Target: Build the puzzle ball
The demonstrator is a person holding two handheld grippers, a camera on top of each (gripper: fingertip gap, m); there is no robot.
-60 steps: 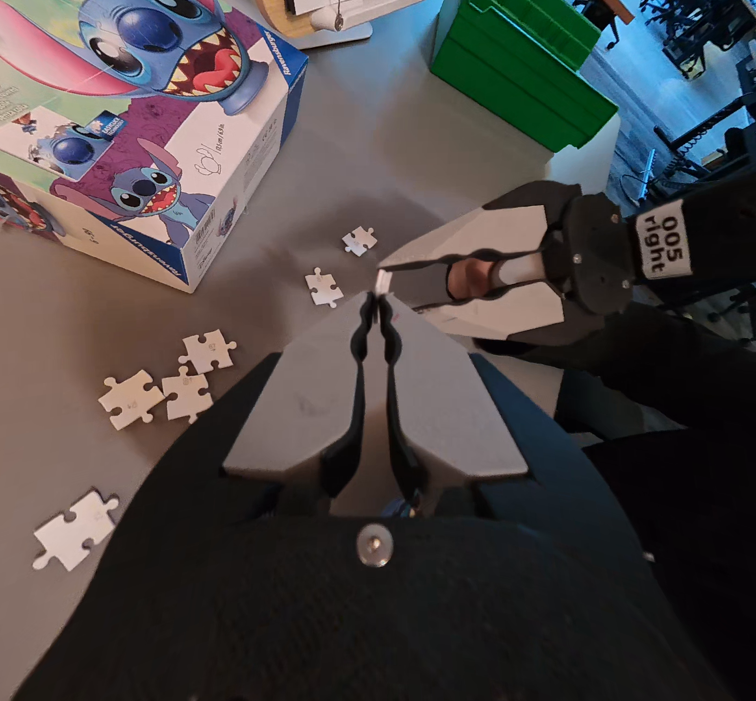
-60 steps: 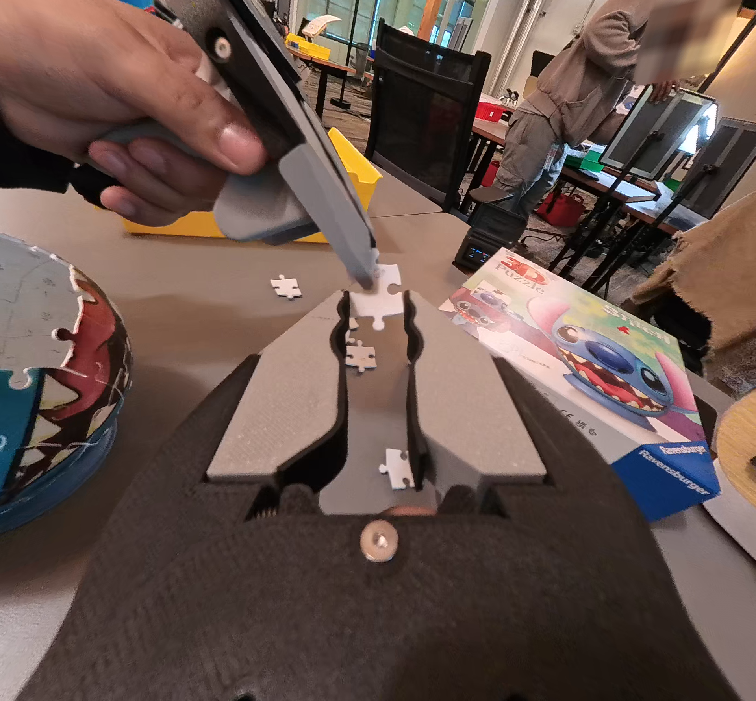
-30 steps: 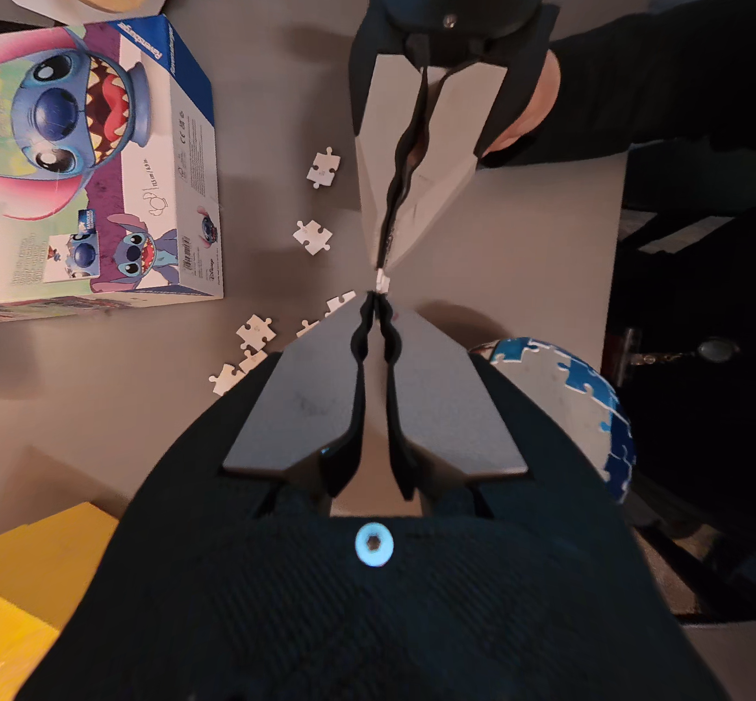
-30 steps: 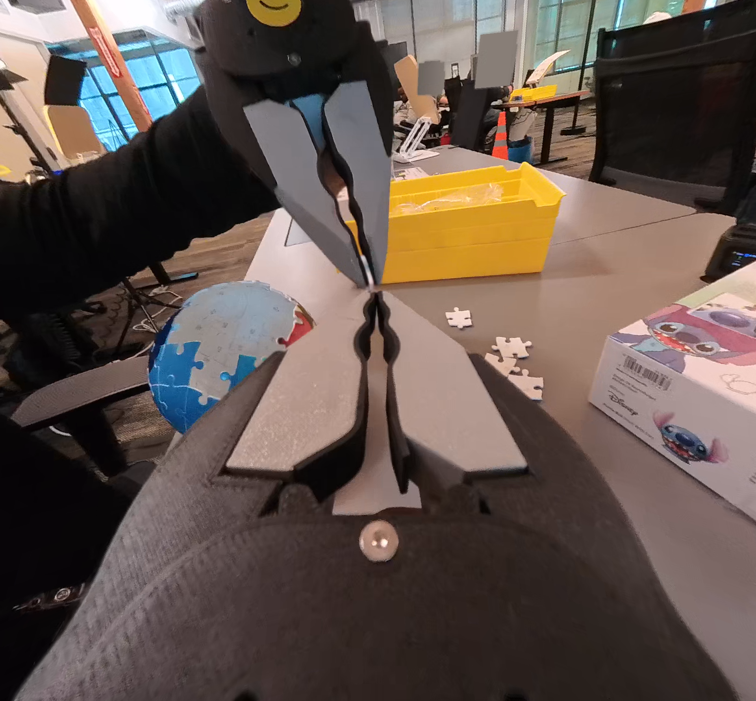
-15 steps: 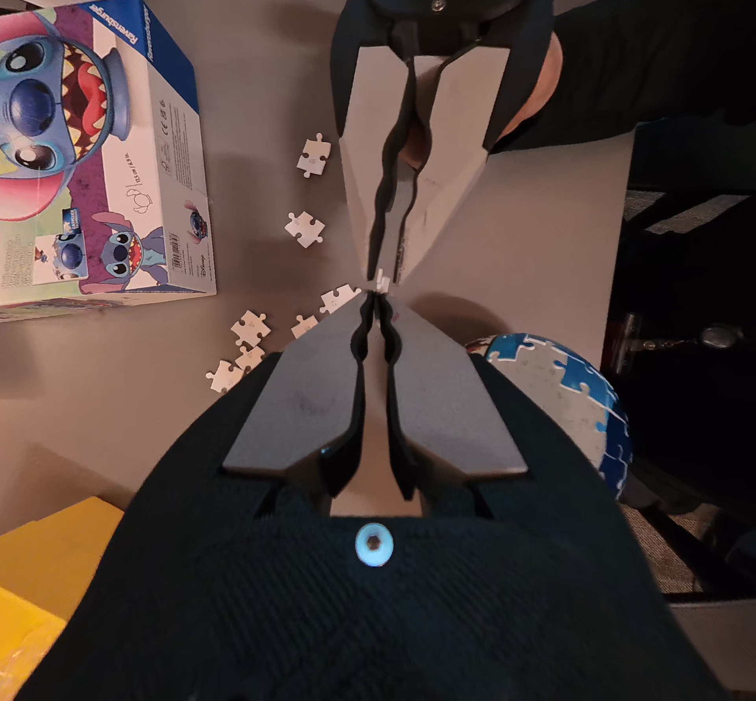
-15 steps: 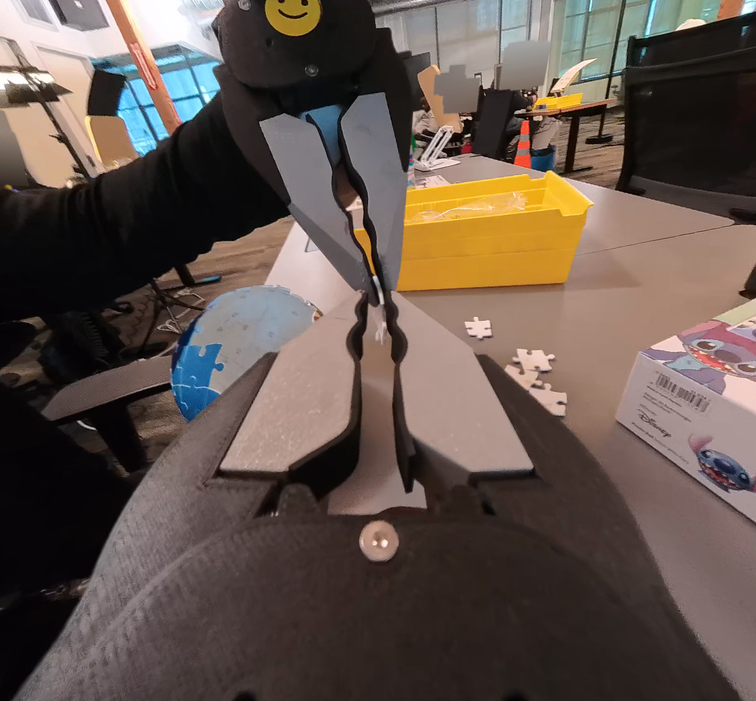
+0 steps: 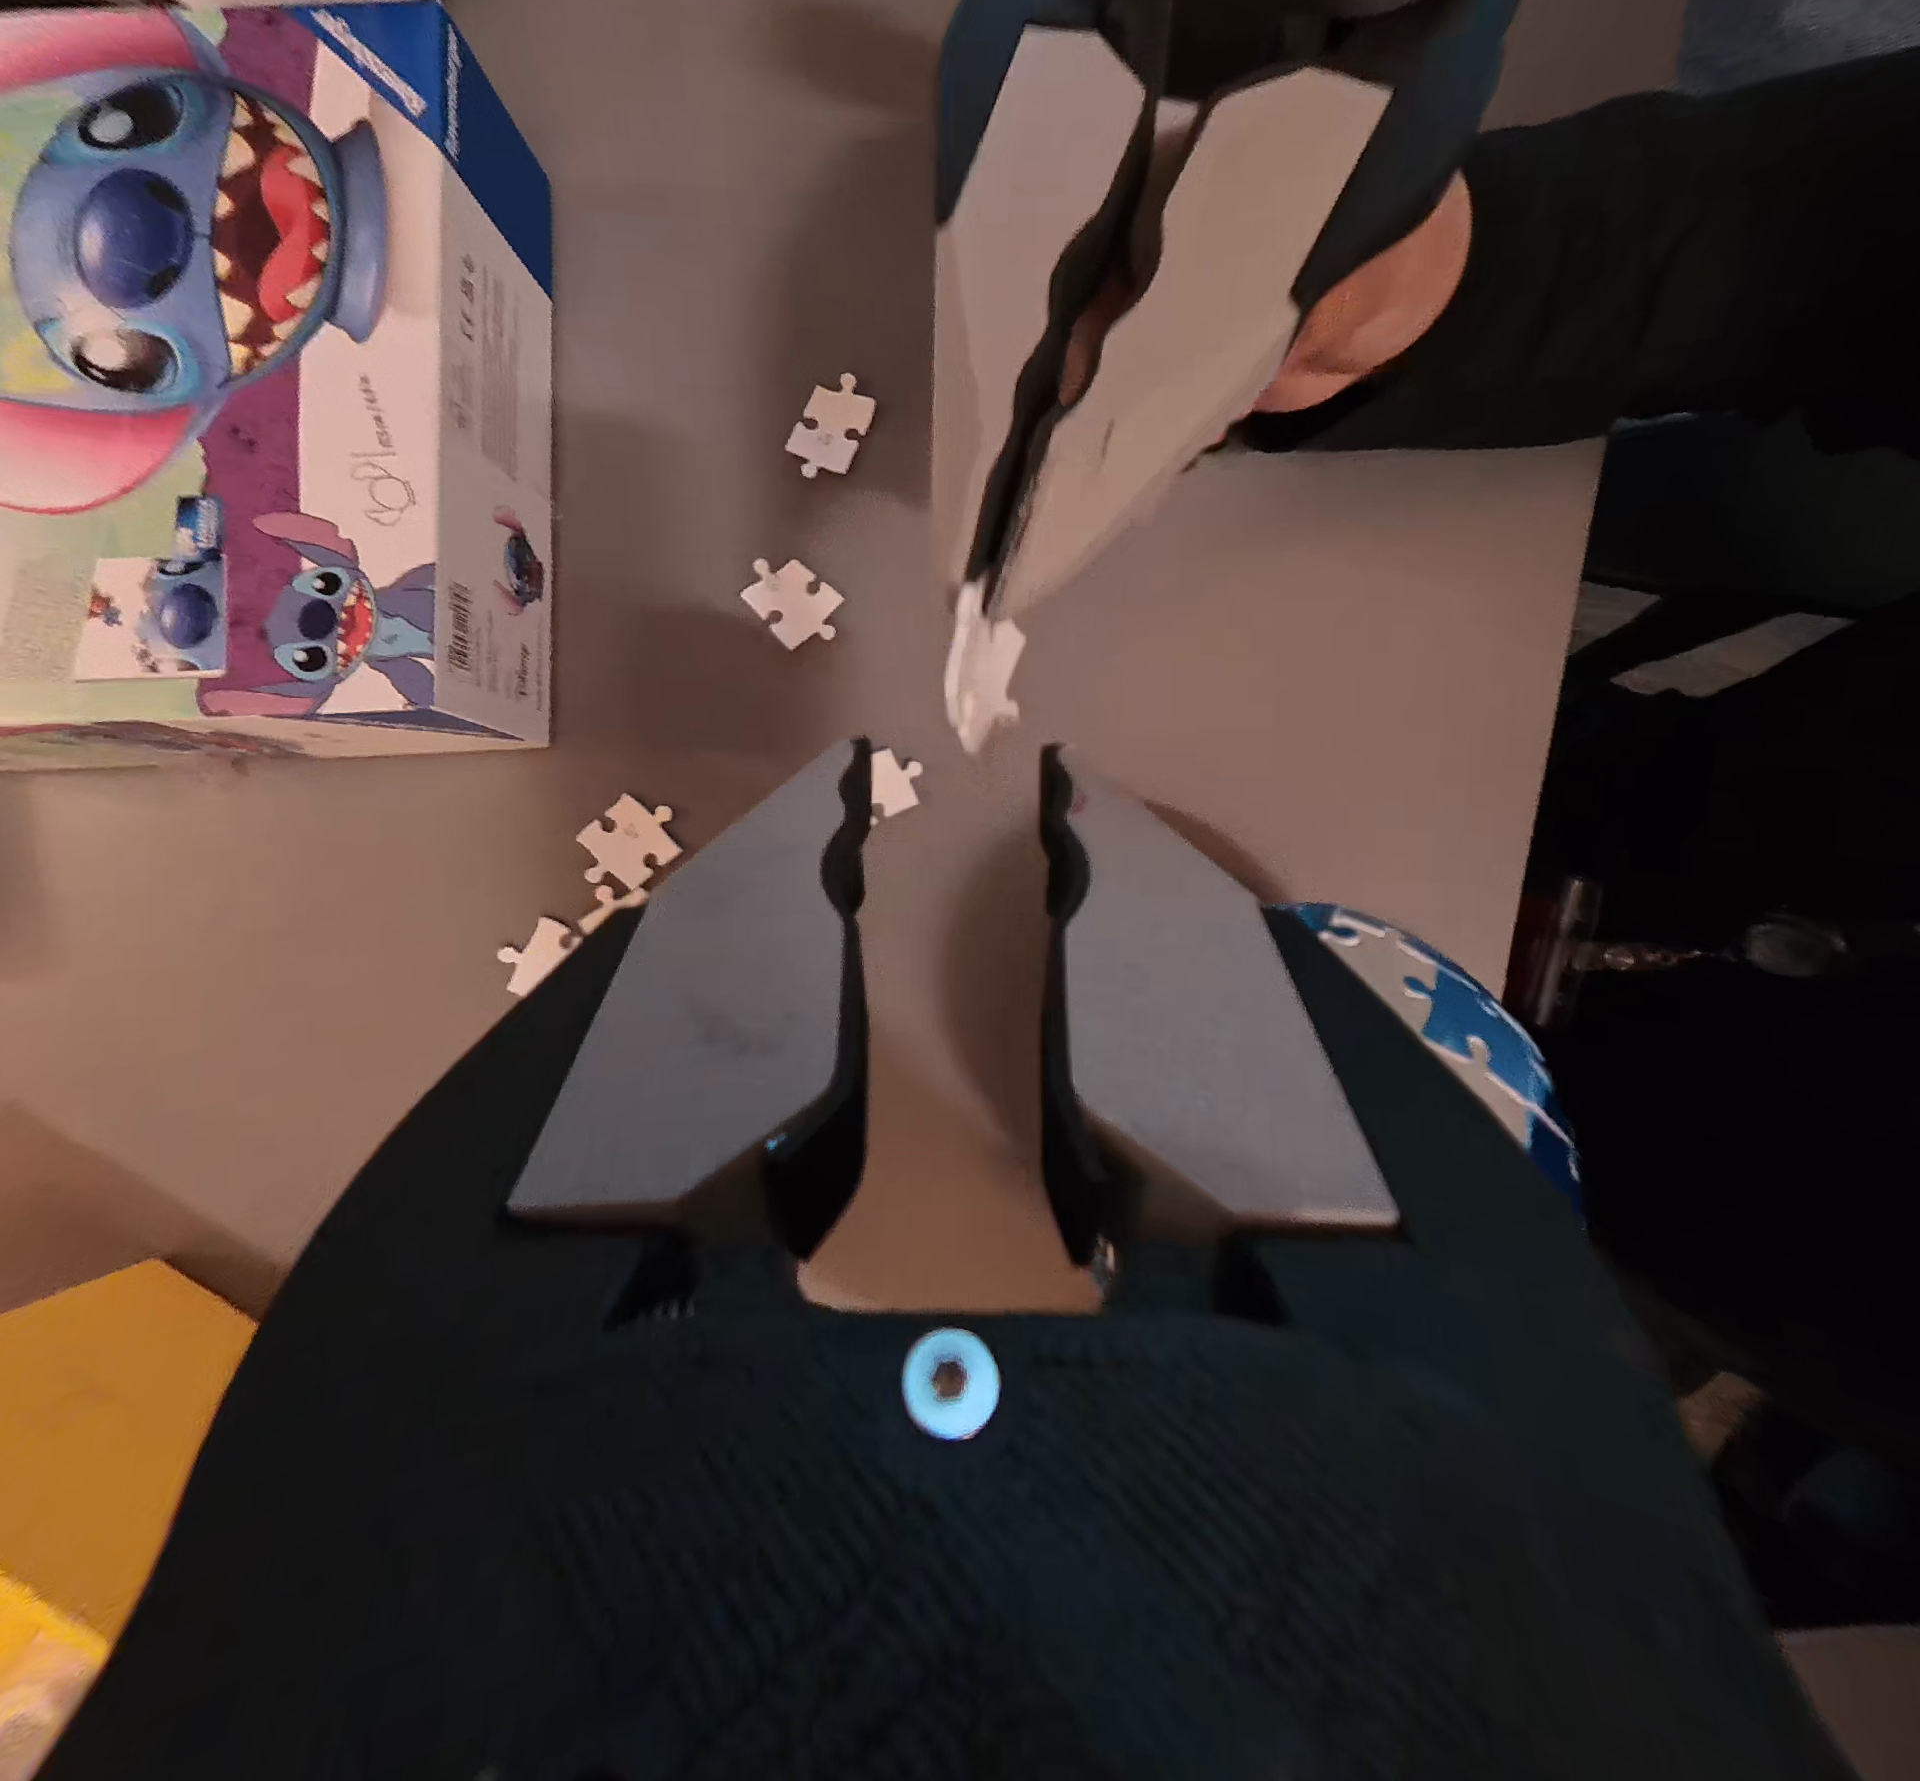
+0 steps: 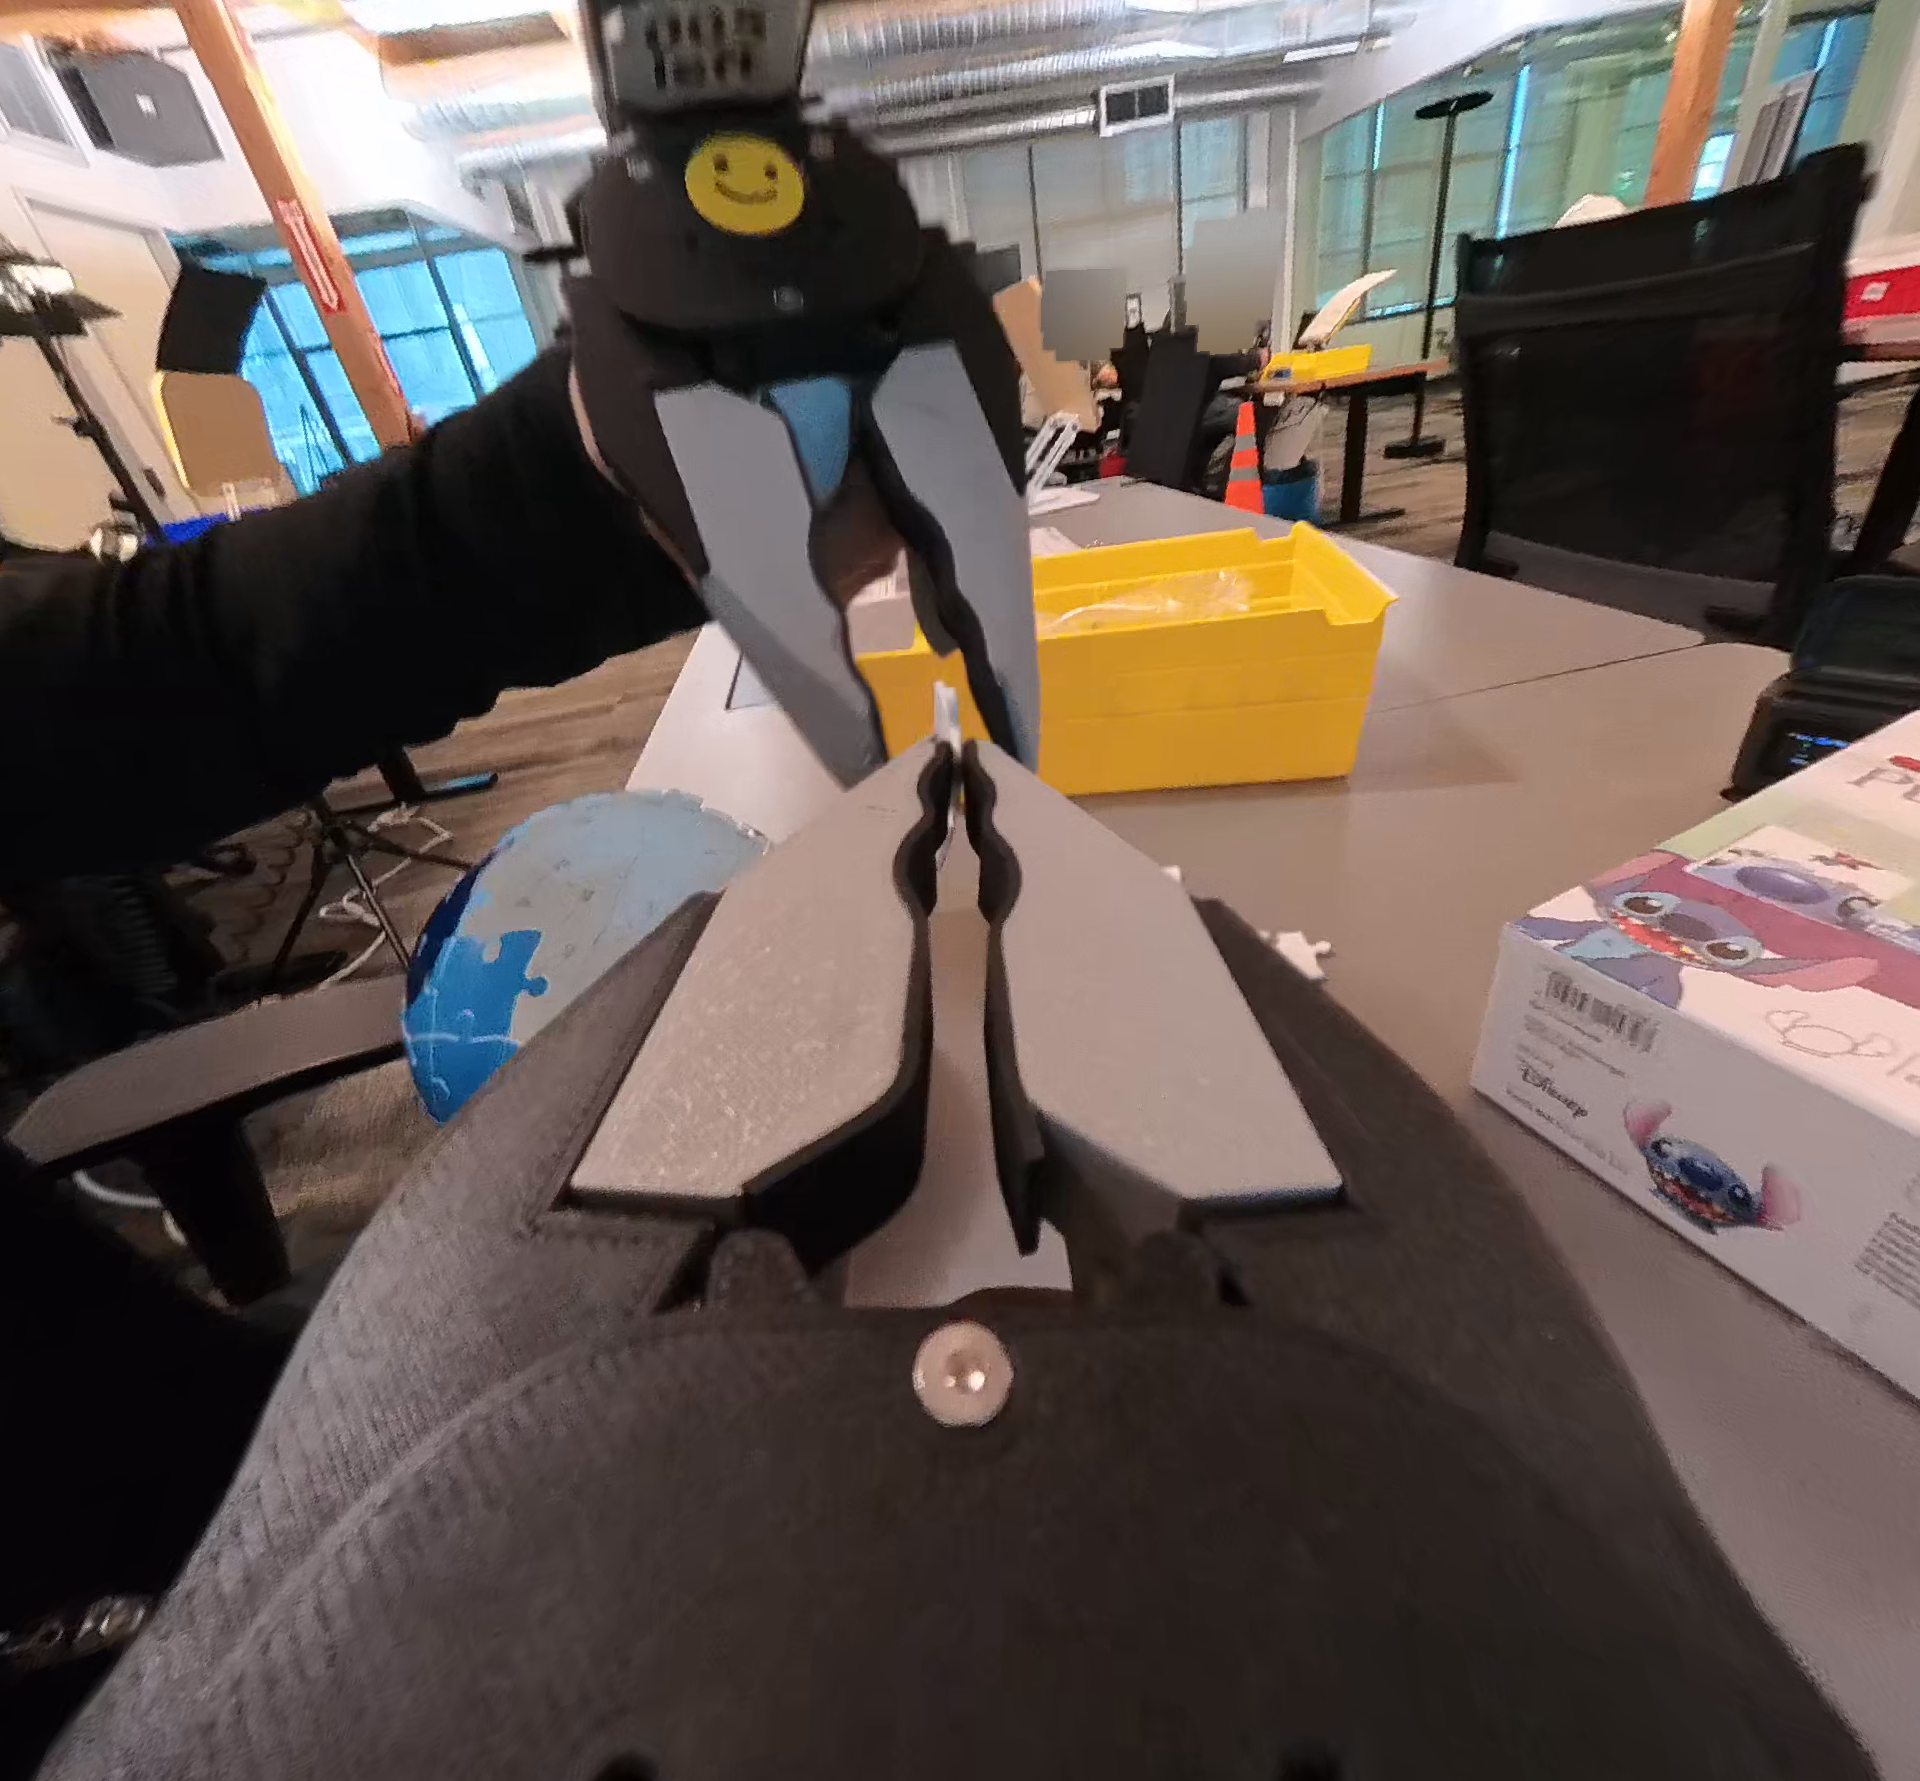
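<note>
The grey tabletop (image 7: 1299, 692) carries everything here: the printed puzzle box (image 7: 312, 381) sits toward its far-left side in the left wrist view, a yellow bin (image 8: 1195, 671) stands near the far edge in the right wrist view, and the partly built puzzle ball (image 8: 520, 942), blue and pale with gaps in its shell, rests at the near edge by a chair. Above the middle of the tabletop the two grippers meet tip to tip. The left gripper (image 7: 951, 765) has its jaws spread apart with nothing between them, while the right gripper (image 8: 954, 775) is closed on a white puzzle piece (image 7: 982, 666), which hangs from its tips just in front of the left one's open jaws. Several loose pieces (image 7: 795, 601) lie face down on the tabletop between the box and the grippers. The step in hand looks like a hand-over or re-grip of one piece, with the right gripper now its only holder. Next, I judge, that piece must be carried to the ball at the near edge, turned to match an open gap, and pressed in, probably with the free left gripper steadying the ball so it does not roll off the edge.
</note>
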